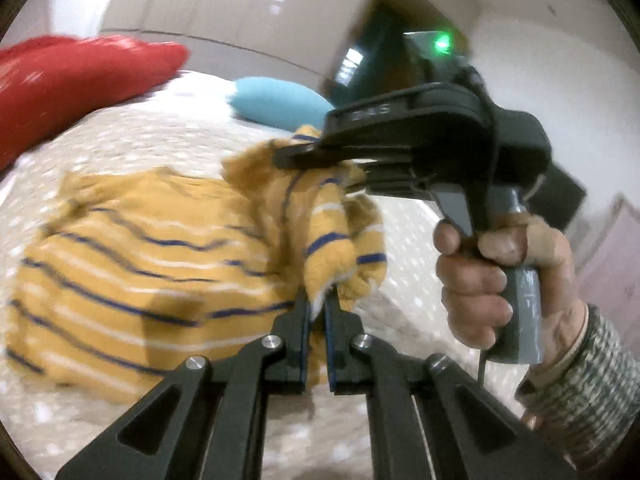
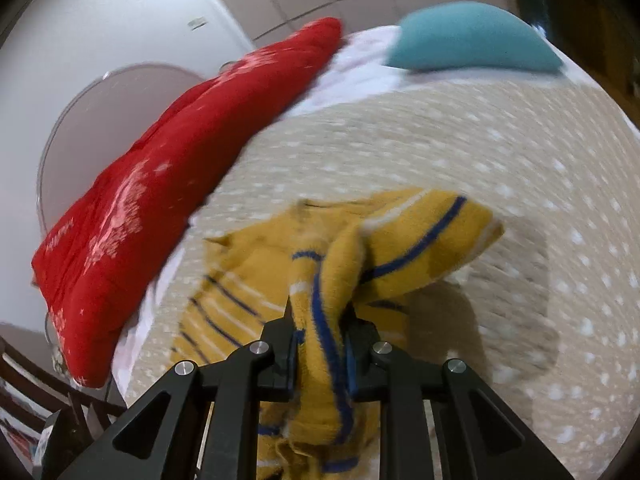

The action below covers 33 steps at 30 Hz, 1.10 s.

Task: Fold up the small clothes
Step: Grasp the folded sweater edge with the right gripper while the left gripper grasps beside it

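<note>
A small mustard-yellow sweater (image 1: 132,256) with blue and white stripes lies partly on the dotted beige bedspread (image 1: 168,136). My left gripper (image 1: 318,300) is shut on a bunched edge of the sweater. My right gripper (image 1: 296,158) shows in the left wrist view, held by a hand, and is shut on another part of the sweater, lifting it. In the right wrist view the right gripper (image 2: 318,320) clamps a thick fold of the sweater (image 2: 420,236), which drapes over the fingers and hides their tips.
A red quilt (image 2: 160,184) lies along the bed's far left side. A teal pillow (image 2: 472,36) sits at the head of the bed. The beige bedspread (image 2: 520,160) extends to the right. A wooden chair back (image 2: 24,384) stands at lower left beside the bed.
</note>
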### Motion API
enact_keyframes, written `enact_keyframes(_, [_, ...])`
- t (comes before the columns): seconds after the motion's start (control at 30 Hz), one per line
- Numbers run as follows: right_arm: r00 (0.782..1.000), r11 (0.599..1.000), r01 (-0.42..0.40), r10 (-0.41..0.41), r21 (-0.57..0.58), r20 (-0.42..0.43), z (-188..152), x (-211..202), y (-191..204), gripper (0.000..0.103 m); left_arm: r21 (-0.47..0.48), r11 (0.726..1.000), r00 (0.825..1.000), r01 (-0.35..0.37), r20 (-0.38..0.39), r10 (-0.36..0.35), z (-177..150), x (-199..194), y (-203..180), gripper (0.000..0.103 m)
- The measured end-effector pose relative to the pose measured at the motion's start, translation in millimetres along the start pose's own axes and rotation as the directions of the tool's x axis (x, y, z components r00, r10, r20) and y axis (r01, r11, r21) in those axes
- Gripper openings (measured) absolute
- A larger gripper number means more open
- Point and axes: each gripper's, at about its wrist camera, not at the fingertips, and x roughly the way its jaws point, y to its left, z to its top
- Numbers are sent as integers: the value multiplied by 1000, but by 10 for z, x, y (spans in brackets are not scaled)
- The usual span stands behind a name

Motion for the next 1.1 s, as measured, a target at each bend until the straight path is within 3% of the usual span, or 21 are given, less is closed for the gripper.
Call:
enact_keyframes(0.13, [1000, 995, -10, 7, -102, -28, 139, 357, 830, 17, -133, 991, 997, -26, 70, 36, 60, -439, 662, 6])
enact_keyframes(0.27, [997, 980, -24, 9, -198, -77, 132, 815, 1513, 16, -276, 961, 991, -20, 120, 55, -28, -712, 1254, 6])
enact_keyframes(0.43, [983, 947, 16, -74, -320, -169, -39, 1523, 2039, 16, -356, 933, 996, -49, 50, 72, -132, -742, 1678, 6])
enact_keyframes(0.5, [968, 939, 32, -115, -343, -223, -132, 1796, 2079, 21, -405, 913, 998, -52, 14, 63, -203, -697, 1797, 7])
enact_keyframes(0.6, [953, 933, 41, -144, -359, -267, -251, 2061, 2112, 39, -440, 897, 998, -46, 9, 56, -260, -749, 1871, 10])
enact_keyframes(0.63, [953, 938, 25, -127, -345, -274, -268, 2082, 2109, 51, -443, 896, 998, -44, 20, 59, -246, -799, 1889, 12])
enact_keyframes(0.67, [955, 945, 8, -104, -328, -276, -263, 2063, 2098, 59, -446, 894, 997, -42, 36, 64, -245, -890, 1918, 23])
enact_keyframes(0.7, [958, 949, -9, -82, -314, -275, -254, 2036, 2102, 62, -453, 890, 995, -48, 54, 81, -238, -968, 1955, 34])
enact_keyframes(0.77, [965, 951, -43, -39, -306, -258, -208, 1917, 2135, 63, -476, 877, 986, -69, 99, 131, -199, -1123, 2076, 45])
enact_keyframes(0.87, [981, 957, -76, 21, -279, -195, -118, 1624, 2120, 66, -525, 849, 980, -64, 130, 154, -204, -1253, 2244, 47])
enact_keyframes(0.97, [991, 952, 2, -44, -307, -130, -64, 1451, 2052, 66, -550, 834, 980, -49, 136, 147, -189, -1241, 2350, 48])
enact_keyframes(1.1, [974, 935, 191, -218, -298, -62, -7, 1406, 1712, 67, -469, 882, 984, -50, 129, 124, -91, -1115, 2078, 63])
